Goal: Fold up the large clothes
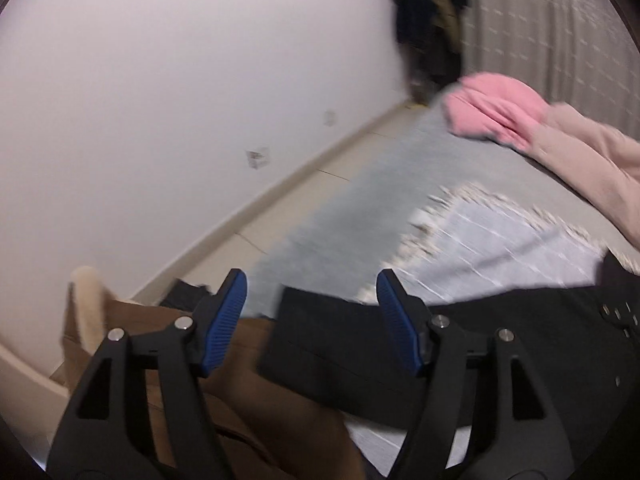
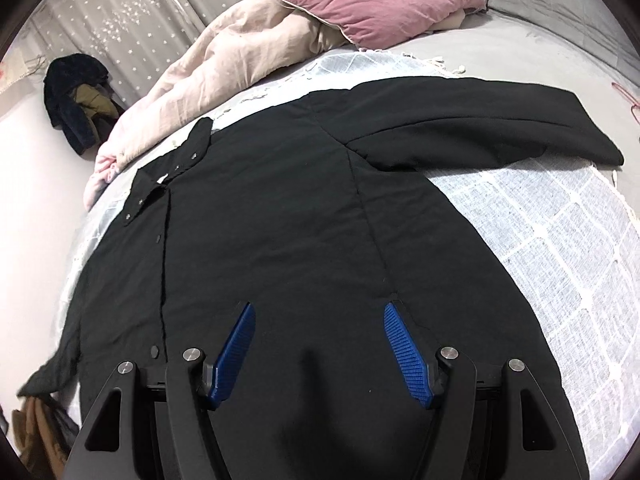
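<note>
- Jaws of the right gripper (image 2: 318, 312) stand apart, holding nothing, right over the hem end of the black coat (image 2: 280, 216).
- Coat runs lengthwise straight ahead of those jaws, collar farthest off, one sleeve (image 2: 492, 128) stretched out to the right across the checked throw (image 2: 540, 248) on the bed (image 2: 520, 52).
- Left gripper (image 1: 312, 292) is likewise spread and empty, and from it the coat lies ahead and rightward; the right hand looks nearer.
- Only the left view, blurred, shows a brown garment (image 1: 280, 408) beneath its jaws; only the right shows the whole coat.
</note>
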Tool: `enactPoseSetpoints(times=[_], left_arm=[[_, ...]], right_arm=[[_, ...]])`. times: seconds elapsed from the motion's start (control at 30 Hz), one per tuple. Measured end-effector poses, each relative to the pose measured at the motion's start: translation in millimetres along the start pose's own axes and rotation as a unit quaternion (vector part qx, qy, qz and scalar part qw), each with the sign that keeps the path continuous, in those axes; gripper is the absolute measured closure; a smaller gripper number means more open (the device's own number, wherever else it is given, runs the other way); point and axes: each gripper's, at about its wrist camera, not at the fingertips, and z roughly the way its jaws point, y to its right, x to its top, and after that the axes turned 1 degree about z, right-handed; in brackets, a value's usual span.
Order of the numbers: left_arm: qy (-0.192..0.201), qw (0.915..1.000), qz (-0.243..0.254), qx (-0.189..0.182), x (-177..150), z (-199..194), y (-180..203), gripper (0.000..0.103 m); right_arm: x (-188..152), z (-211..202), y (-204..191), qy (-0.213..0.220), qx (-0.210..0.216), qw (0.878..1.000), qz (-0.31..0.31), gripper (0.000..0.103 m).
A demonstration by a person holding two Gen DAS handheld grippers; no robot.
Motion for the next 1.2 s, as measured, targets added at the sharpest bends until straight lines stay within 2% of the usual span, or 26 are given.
enactPoseSetpoints(times=[0.1,0.17,0.27,0.3,0.37,0.43,0.5,0.53,0.6,0.7,0.73,0.8,0.93,1.0,1.07,1.13,1.17,1.2], left_arm=[[-0.024,0.9966,0.033,-0.072,-21.9,-1.4,41.9,0.033],[-0.049,0.9890,0.060,-0.126,-48.9,-0.5,83.9,0.032],[-0.076,0.9772,0.107,-0.167,-92.5,-6.8,135.6,0.032],[-0.083,0.9744,0.119,-0.172,-106.2,-8.5,146.6,0.032],[-0.121,0.9649,0.144,-0.184,-135.9,9.2,173.3,0.032],[-0.159,0.9594,0.155,-0.174,-159.0,24.8,185.6,0.032],[-0.185,0.9567,0.155,-0.162,-179.8,41.2,184.5,0.031],[-0.184,0.9570,0.146,-0.170,-185.1,44.1,180.0,0.030],[-0.173,0.9615,0.119,-0.177,-189.3,45.7,166.3,0.015],[-0.180,0.9603,0.104,-0.186,-192.7,47.7,154.5,0.014],[-0.179,0.9606,0.107,-0.184,-192.5,43.7,151.6,0.014],[-0.168,0.9609,0.115,-0.188,-191.9,32.7,148.4,0.014],[-0.102,0.9618,0.153,-0.203,-199.9,-4.4,157.2,0.014],[-0.082,0.9578,0.173,-0.214,-211.5,-18.2,165.5,0.014],[-0.072,0.9469,0.198,-0.243,-236.6,-32.9,176.2,0.014],[-0.079,0.9373,0.214,-0.264,-262.4,-33.1,182.9,0.014],[-0.073,0.9378,0.216,-0.262,-269.8,-33.7,182.1,0.012],[-0.044,0.9408,0.212,-0.261,-278.2,-39.0,175.9,0.011]], right_arm=[[-1.1,4.5,-10.3,-0.003,0.002,1.000,-0.012,0.035],[-1.3,7.0,-19.0,-0.001,0.003,1.000,-0.025,0.035],[-0.6,15.8,-27.1,-0.001,0.004,0.999,-0.048,0.035],[0.5,21.3,-25.4,-0.005,0.002,0.999,-0.051,0.035],[2.4,31.5,-14.3,-0.018,-0.014,0.999,-0.046,0.035],[5.7,40.1,5.2,-0.030,-0.043,0.998,-0.033,0.035],[10.3,39.6,28.2,-0.023,-0.063,0.998,-0.016,0.035],[13.2,35.9,39.2,-0.017,-0.071,0.997,-0.008,0.035],[17.5,26.5,58.0,-0.006,-0.097,0.995,0.001,0.035],[16.9,21.3,75.7,-0.007,-0.153,0.988,0.002,0.035],[16.1,21.2,78.7,-0.010,-0.156,0.988,0.003,0.035],[14.5,18.1,85.1,-0.018,-0.135,0.991,0.019,0.035],[11.2,1.4,72.9,-0.005,-0.101,0.995,0.010,0.035],[6.7,-6.2,58.2,0.007,-0.091,0.996,-0.020,0.034],[-0.3,-7.3,50.3,0.005,-0.064,0.997,-0.039,0.033],[-9.1,-1.3,52.8,-0.011,-0.042,0.998,-0.041,0.032],[-14.6,3.6,57.5,-0.021,-0.037,0.998,-0.039,0.032],[-22.4,10.8,64.6,-0.032,-0.035,0.998,-0.039,0.031]])
